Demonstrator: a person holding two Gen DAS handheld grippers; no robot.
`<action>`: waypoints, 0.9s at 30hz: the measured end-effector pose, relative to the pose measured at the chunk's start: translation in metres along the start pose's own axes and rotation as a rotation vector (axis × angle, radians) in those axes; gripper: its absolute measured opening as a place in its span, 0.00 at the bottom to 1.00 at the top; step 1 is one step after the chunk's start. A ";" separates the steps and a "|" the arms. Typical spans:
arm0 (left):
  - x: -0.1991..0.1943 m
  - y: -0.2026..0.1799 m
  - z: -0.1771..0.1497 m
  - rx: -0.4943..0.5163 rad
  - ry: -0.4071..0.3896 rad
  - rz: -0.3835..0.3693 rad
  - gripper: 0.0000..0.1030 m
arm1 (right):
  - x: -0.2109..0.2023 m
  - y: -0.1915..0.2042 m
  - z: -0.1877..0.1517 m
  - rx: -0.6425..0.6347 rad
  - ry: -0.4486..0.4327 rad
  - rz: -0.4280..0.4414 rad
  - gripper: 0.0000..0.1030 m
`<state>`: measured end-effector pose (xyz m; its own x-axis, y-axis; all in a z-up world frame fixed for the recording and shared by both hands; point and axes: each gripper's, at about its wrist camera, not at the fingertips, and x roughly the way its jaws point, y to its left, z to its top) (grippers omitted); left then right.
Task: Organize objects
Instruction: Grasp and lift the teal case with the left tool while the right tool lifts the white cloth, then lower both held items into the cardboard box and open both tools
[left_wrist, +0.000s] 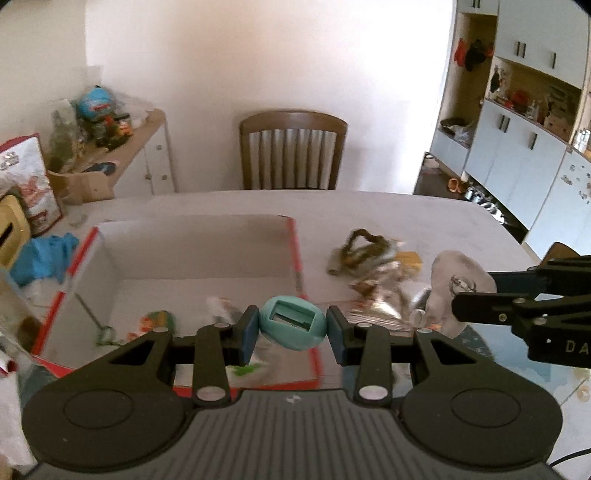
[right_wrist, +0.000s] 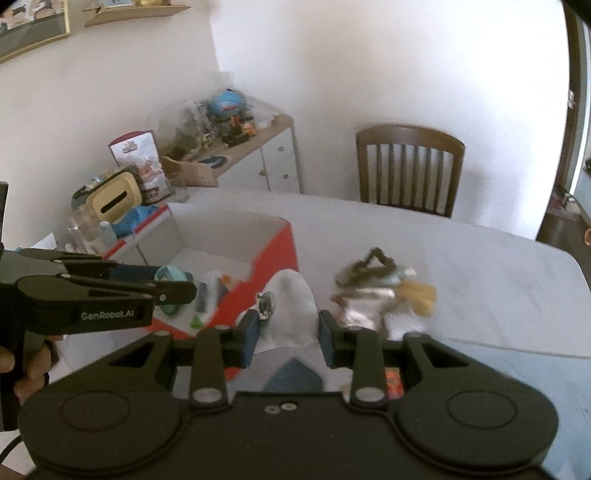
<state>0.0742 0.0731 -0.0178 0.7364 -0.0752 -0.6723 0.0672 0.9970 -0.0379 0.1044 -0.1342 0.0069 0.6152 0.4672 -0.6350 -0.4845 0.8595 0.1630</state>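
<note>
My left gripper (left_wrist: 291, 328) is shut on a small teal egg-shaped gadget (left_wrist: 291, 323) with a square window, held above the near edge of a red-and-white cardboard box (left_wrist: 295, 243). Seen from the right wrist, the same left gripper (right_wrist: 181, 288) shows at the left with the teal gadget (right_wrist: 170, 275) in it. My right gripper (right_wrist: 286, 332) is shut on a pale cloth pouch (right_wrist: 295, 306) bearing a small metal ornament (right_wrist: 266, 304). In the left wrist view that pouch (left_wrist: 454, 284) hangs at the right. Several loose items lie inside the box.
A heap of small objects (right_wrist: 384, 291), with an olive strap and shiny wrappers, lies on the grey table (right_wrist: 461, 258) right of the box. A wooden chair (left_wrist: 291, 151) stands behind the table. A cluttered sideboard (right_wrist: 236, 147) and a blue cloth (left_wrist: 44, 254) are at the left.
</note>
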 end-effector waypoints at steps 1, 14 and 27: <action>-0.001 0.007 0.001 -0.002 -0.002 0.006 0.38 | 0.002 0.006 0.003 -0.008 -0.004 0.004 0.32; 0.007 0.096 0.020 -0.014 -0.004 0.083 0.38 | 0.047 0.078 0.031 -0.064 0.008 0.030 0.32; 0.063 0.143 0.040 -0.014 0.049 0.082 0.38 | 0.116 0.120 0.042 -0.077 0.086 0.013 0.32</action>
<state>0.1576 0.2099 -0.0358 0.7051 0.0078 -0.7091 -0.0018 1.0000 0.0092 0.1438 0.0315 -0.0149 0.5547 0.4562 -0.6959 -0.5408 0.8332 0.1151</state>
